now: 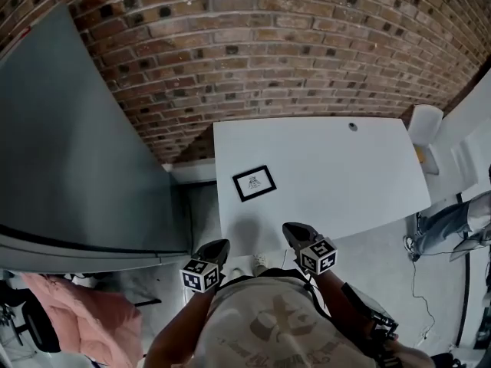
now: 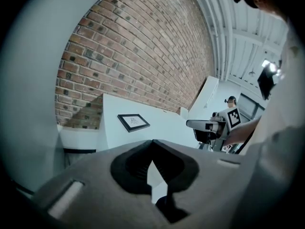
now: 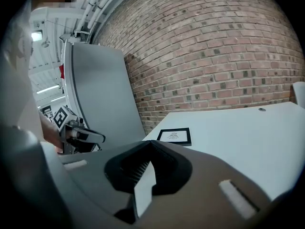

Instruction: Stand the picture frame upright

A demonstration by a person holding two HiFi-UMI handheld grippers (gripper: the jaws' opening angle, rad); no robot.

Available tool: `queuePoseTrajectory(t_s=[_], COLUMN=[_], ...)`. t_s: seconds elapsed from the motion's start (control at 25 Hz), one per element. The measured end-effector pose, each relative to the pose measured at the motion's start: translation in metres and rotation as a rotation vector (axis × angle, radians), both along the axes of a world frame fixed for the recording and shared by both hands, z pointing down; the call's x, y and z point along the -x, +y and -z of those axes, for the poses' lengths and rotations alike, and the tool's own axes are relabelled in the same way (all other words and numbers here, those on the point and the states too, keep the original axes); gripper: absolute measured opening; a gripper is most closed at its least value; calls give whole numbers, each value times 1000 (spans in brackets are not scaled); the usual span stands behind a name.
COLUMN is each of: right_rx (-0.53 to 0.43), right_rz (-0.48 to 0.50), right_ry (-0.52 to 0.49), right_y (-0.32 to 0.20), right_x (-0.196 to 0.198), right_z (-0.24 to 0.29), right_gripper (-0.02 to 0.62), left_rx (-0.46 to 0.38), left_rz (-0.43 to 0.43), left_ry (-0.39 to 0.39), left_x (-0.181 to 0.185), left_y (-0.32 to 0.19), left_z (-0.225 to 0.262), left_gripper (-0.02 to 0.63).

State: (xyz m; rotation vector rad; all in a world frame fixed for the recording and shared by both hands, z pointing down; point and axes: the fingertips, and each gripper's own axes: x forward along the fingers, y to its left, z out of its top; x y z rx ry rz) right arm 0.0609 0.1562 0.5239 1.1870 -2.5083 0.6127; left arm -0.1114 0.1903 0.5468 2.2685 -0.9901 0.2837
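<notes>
The thin black rectangular picture frame (image 1: 254, 182) lies flat by the white worktop's (image 1: 345, 175) left edge. My left hand-held gripper (image 1: 215, 248) and right hand-held gripper (image 1: 295, 234) hover short of it, jaws together, empty. I'd open one, pinch the frame's near edge, and tip it up slowly.

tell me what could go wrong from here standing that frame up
1. The picture frame lies flat on the table, and both the left gripper and right gripper are shut: a closed jaw may only push it, not lift it.
2. It lies near the table's left edge, so a push could slide it off.
3. No back stand is visible; once upright it may tip over.
</notes>
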Motion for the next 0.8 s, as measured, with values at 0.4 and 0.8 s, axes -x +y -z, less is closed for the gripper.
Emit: queuePoseTrajectory(t_s=[0.4, 0.8], right_rx=[39, 124], right_rz=[95, 152], right_ry=[-35, -32], right_y=[-67, -117], right_x=[-4, -18], right_z=[-14, -38], right_gripper=[8, 8], left_rx=[31, 98], left_rz=[54, 98], left_ry=[-21, -89], left_x=[-30, -55], left_y=[-63, -99], left_z=[3, -12], left_gripper=[3, 4])
